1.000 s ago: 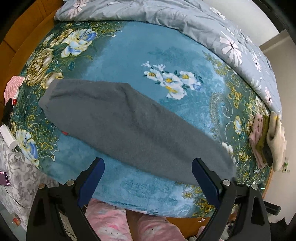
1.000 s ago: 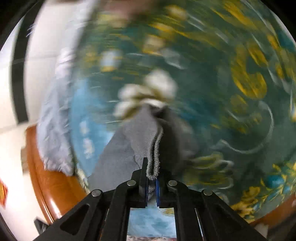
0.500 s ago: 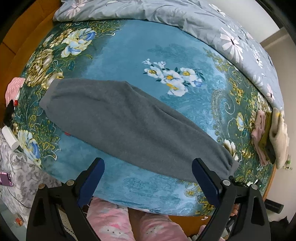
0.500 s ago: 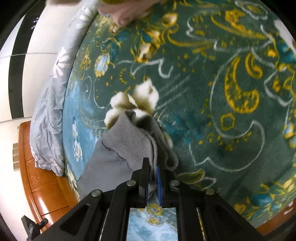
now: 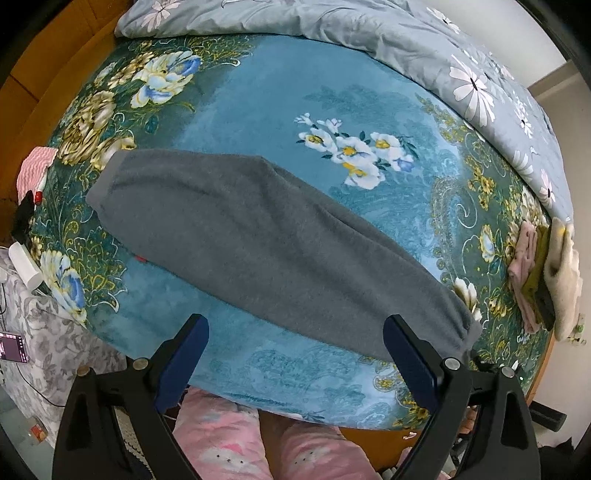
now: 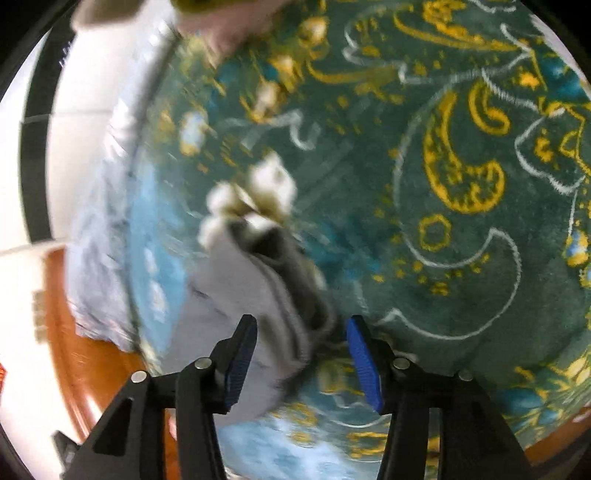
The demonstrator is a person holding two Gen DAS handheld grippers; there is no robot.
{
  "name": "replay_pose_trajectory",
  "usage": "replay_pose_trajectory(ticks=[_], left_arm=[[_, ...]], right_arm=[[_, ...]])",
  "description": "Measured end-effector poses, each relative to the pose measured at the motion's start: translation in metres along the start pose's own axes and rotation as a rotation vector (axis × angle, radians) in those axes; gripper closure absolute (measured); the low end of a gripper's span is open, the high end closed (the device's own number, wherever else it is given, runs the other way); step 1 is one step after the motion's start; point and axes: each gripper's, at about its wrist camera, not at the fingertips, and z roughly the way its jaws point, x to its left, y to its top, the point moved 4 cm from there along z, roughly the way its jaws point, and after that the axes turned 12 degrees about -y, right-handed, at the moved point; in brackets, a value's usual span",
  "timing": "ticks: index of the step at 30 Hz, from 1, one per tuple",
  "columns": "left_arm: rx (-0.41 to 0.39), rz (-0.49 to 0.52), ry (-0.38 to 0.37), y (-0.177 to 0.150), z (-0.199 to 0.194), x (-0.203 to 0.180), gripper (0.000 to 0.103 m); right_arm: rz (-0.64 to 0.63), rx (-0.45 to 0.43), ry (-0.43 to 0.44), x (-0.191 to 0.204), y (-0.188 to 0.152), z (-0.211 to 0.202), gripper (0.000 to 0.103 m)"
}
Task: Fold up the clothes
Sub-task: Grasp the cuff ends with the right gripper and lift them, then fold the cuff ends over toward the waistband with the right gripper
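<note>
One grey garment [image 5: 266, 240], folded long, lies flat across my floral bedspread [image 5: 258, 96]. Left gripper [image 5: 295, 354]: spread, empty, above its near edge. Small folded pile [image 5: 543, 273], far right; count unclear. Right gripper [image 6: 301, 360]: view blurred, jaws just opened, garment's cuffed end [image 6: 280, 291] loose between them.

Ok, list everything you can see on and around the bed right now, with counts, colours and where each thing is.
Trousers: one, grey, flat across the middle of the bedspread; cuff end between the right tool's open jaws.
Bedspread: one, teal with flowers, covering the bed.
Quilt: one, grey-blue with white daisies, along the far edge.
Folded clothes: one stack, pink, olive and cream, right edge.
Pink cloth: one, left edge.
Phone: one, screen lit, lower left, off the bed.
Left tool: black with blue pads, open, empty.
Right tool: jaws just opened, pads clear of the cuff.
Legs: pink pyjamas, bottom.
</note>
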Motion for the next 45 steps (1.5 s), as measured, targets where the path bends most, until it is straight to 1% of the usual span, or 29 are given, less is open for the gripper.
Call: replay_pose_trajectory(ticks=[2, 5, 6, 7, 8, 10, 11, 12, 13, 14, 15, 17, 21, 23, 26, 27, 31, 36, 39, 45], left_arm=[[0.005, 0.005, 0.006, -0.001, 0.001, 0.000, 0.007], [0.017, 0.008, 0.016, -0.003, 0.004, 0.000, 0.007], [0.021, 0.008, 0.019, -0.004, 0.005, 0.000, 0.007], [0.026, 0.009, 0.022, -0.005, 0.007, 0.001, 0.007], [0.033, 0.009, 0.024, -0.006, 0.008, 0.001, 0.007], [0.041, 0.014, 0.025, -0.007, 0.010, -0.001, 0.007], [0.045, 0.017, 0.026, -0.008, 0.012, -0.002, 0.007], [0.045, 0.022, 0.024, -0.008, 0.011, -0.003, 0.007], [0.045, 0.026, 0.023, -0.008, 0.011, -0.004, 0.007], [0.039, 0.023, 0.018, -0.007, 0.009, -0.004, 0.007], [0.033, 0.019, 0.013, -0.006, 0.008, -0.004, 0.007], [0.021, 0.011, 0.003, -0.005, 0.004, -0.003, 0.007], [-0.013, -0.020, -0.028, -0.002, -0.006, 0.003, 0.007], [-0.030, -0.043, -0.044, -0.001, -0.010, 0.009, 0.007], [-0.062, -0.107, -0.077, -0.003, -0.019, 0.026, 0.007], [-0.073, -0.130, -0.088, -0.004, -0.022, 0.033, 0.007], [-0.116, -0.238, -0.132, -0.007, -0.031, 0.066, 0.007], [-0.160, -0.372, -0.192, -0.004, -0.038, 0.113, 0.007], [-0.173, -0.399, -0.213, 0.002, -0.040, 0.135, 0.007], [-0.177, -0.402, -0.222, 0.027, -0.047, 0.189, 0.007]], right_arm=[[0.004, 0.014, -0.017, -0.004, 0.001, 0.007, 0.048], [0.029, 0.009, 0.012, -0.002, 0.008, 0.010, 0.050], [0.027, 0.009, 0.015, 0.001, 0.010, 0.010, 0.052], [0.016, 0.009, 0.009, 0.004, 0.010, 0.012, 0.057], [0.010, 0.008, 0.002, 0.007, 0.010, 0.013, 0.059], [0.026, 0.005, -0.015, 0.007, 0.010, 0.017, 0.067], [0.035, 0.004, -0.018, 0.007, 0.010, 0.018, 0.070], [0.047, 0.004, -0.010, 0.006, 0.010, 0.017, 0.076], [0.059, 0.004, -0.002, 0.004, 0.009, 0.016, 0.085], [0.072, 0.004, 0.006, 0.003, 0.008, 0.014, 0.088], [0.077, 0.001, 0.012, 0.003, 0.008, 0.012, 0.088], [0.046, -0.017, 0.021, 0.014, 0.005, 0.003, 0.089], [-0.020, -0.062, 0.092, 0.036, -0.003, -0.032, 0.089], [-0.059, -0.076, 0.089, 0.047, -0.007, -0.046, 0.089], [-0.079, -0.068, 0.082, 0.060, -0.011, -0.055, 0.089], [-0.094, -0.066, 0.085, 0.068, -0.013, -0.058, 0.089], [-0.222, -0.070, 0.103, 0.116, -0.027, -0.074, 0.089], [-0.402, -0.056, 0.101, 0.201, -0.059, -0.071, 0.089], [-0.494, -0.048, 0.090, 0.240, -0.085, -0.064, 0.089], [-0.605, -0.029, 0.024, 0.320, -0.147, -0.013, 0.089]])
